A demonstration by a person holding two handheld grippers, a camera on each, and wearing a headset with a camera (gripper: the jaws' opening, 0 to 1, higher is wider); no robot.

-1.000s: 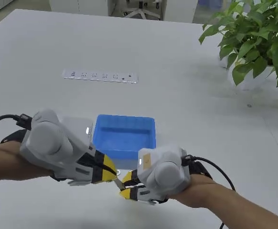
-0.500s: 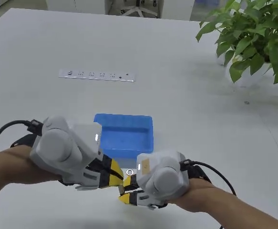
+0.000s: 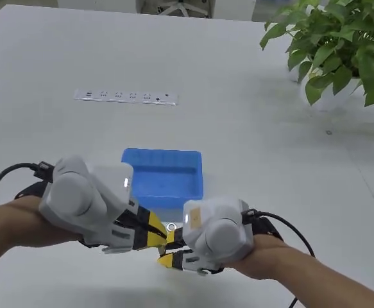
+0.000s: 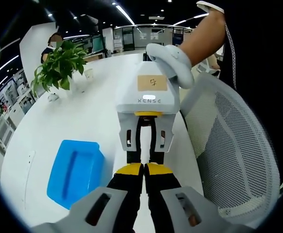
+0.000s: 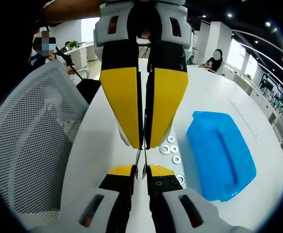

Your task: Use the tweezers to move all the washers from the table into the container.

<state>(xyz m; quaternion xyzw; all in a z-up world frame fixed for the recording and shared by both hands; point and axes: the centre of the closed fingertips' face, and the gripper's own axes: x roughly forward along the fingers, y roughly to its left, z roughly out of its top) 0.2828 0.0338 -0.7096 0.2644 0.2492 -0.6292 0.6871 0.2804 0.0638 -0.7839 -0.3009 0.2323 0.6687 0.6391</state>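
Observation:
My two grippers meet tip to tip at the table's near edge, in front of the blue container (image 3: 163, 176). The left gripper (image 3: 161, 235) is shut on thin metal tweezers (image 5: 142, 162), which run down between its yellow jaws. The tweezers' lower end sits between the close-set jaws of my right gripper (image 5: 140, 173). Several washers (image 5: 171, 149) lie on the white table beside the container (image 5: 221, 155), and one washer (image 3: 171, 227) shows just above the jaw tips. In the left gripper view the right gripper (image 4: 143, 156) faces my shut left jaws (image 4: 144, 170), with the container (image 4: 75, 170) to the left.
A white power strip (image 3: 125, 97) lies farther back on the table. A potted plant (image 3: 340, 45) stands at the far right. A mesh office chair (image 4: 238, 145) sits by the table's near edge. People sit in the background of the right gripper view.
The left gripper has moved right until its jaw tips meet the right gripper's. The head camera has shifted a little, so the whole scene sits slightly higher and further left.

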